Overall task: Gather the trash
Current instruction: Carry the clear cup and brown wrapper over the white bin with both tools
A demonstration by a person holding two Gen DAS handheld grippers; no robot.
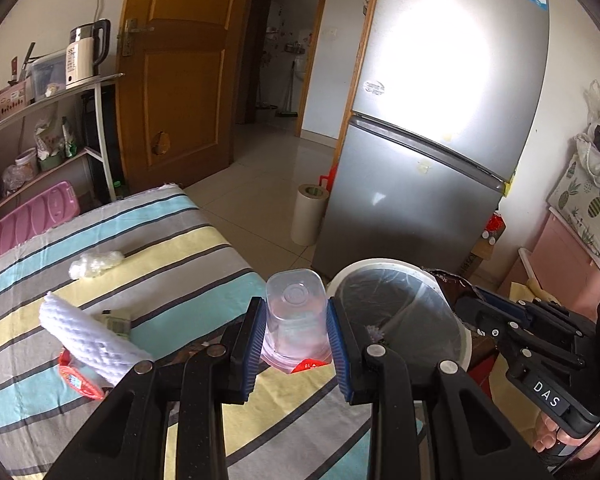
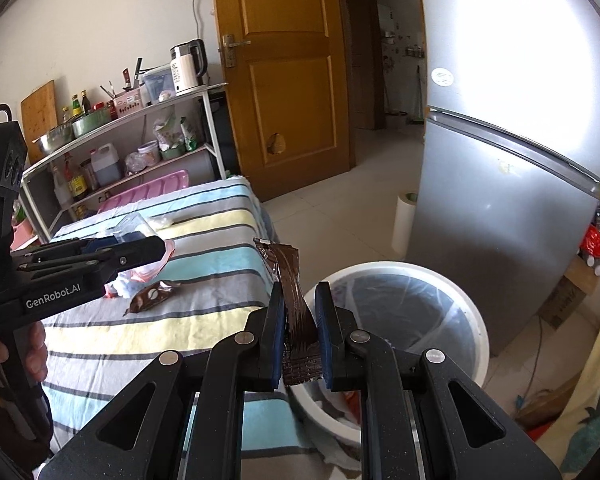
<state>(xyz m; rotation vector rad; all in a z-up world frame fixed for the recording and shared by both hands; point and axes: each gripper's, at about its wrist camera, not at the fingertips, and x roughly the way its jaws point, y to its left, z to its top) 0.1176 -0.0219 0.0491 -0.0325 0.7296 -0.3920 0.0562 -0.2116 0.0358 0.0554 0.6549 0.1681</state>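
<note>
Item one, far left: my shelf rack against the wall, carrying a kettle, bottles and bowls, with a pink tray low beside it. Item two: the striped bench, still bearing a white wad, a folded white cloth over a red packet, and a brown wrapper scrap; I judge these the trash left to collect. Item three: my left tool, pads clamped on a clear plastic cup held bottom-outward, carried at the bench's edge just beside the bin so it can drop in. Item four: my right tool, pads pinched together on a crumpled brown wrapper standing upright between them, poised at the near rim of the bin for the same reason. Item five: white bin with a clear liner, on the floor between bench and fridge, some scraps already inside. Item six, right: silver fridge, a paper roll at its foot, pale tiled floor, a wooden door and an open doorway beyond.
</note>
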